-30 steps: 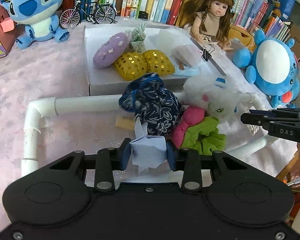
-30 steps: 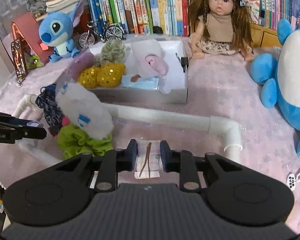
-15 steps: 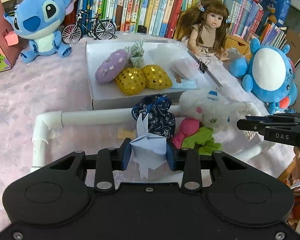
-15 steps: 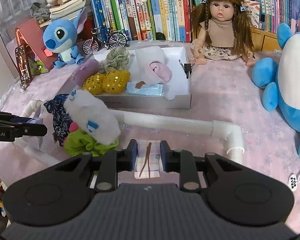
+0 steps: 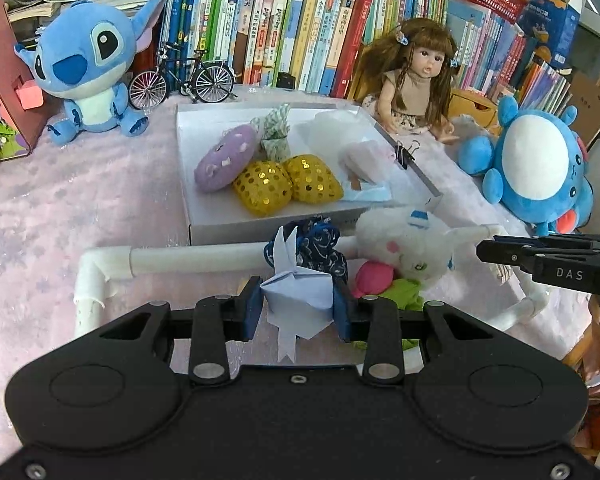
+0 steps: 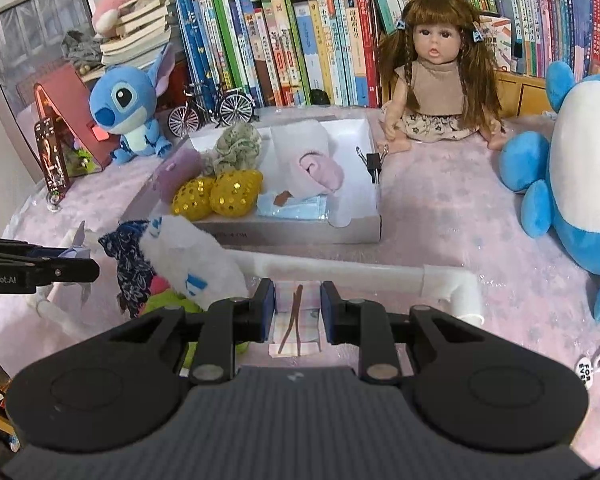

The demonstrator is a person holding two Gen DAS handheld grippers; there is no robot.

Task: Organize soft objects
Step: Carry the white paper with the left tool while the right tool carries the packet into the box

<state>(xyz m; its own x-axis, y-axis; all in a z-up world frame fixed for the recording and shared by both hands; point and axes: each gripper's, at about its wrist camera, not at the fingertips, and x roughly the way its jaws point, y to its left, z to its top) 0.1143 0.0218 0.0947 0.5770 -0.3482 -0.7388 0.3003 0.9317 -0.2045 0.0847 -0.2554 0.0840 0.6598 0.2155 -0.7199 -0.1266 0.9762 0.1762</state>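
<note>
My left gripper (image 5: 298, 308) is shut on a pale blue folded-paper figure (image 5: 296, 300), held above the near side of a white pipe frame (image 5: 196, 260). Inside the frame lie a dark blue floral cloth (image 5: 320, 248), a white plush (image 5: 404, 248), a pink piece (image 5: 374, 276) and a green scrunchie (image 5: 406, 294). My right gripper (image 6: 296, 308) is shut on a small pale packet with a brown strip (image 6: 296, 324), right of that pile. Behind the frame, a white box (image 5: 260, 224) holds a purple cushion (image 5: 224, 158), two gold sequin cushions (image 5: 264, 188) and other soft pieces.
A blue plush (image 5: 88, 76) and a toy bicycle (image 5: 184, 78) stand at the back left. A doll (image 5: 416, 80) sits behind the box, with a big blue and white plush (image 5: 540, 168) to its right. Books line the back. A binder clip (image 5: 404, 152) grips the box rim.
Both views have tilted upward a little, so the box and the bookshelf sit lower and fuller in frame. Each gripper keeps the same hold on its item.
</note>
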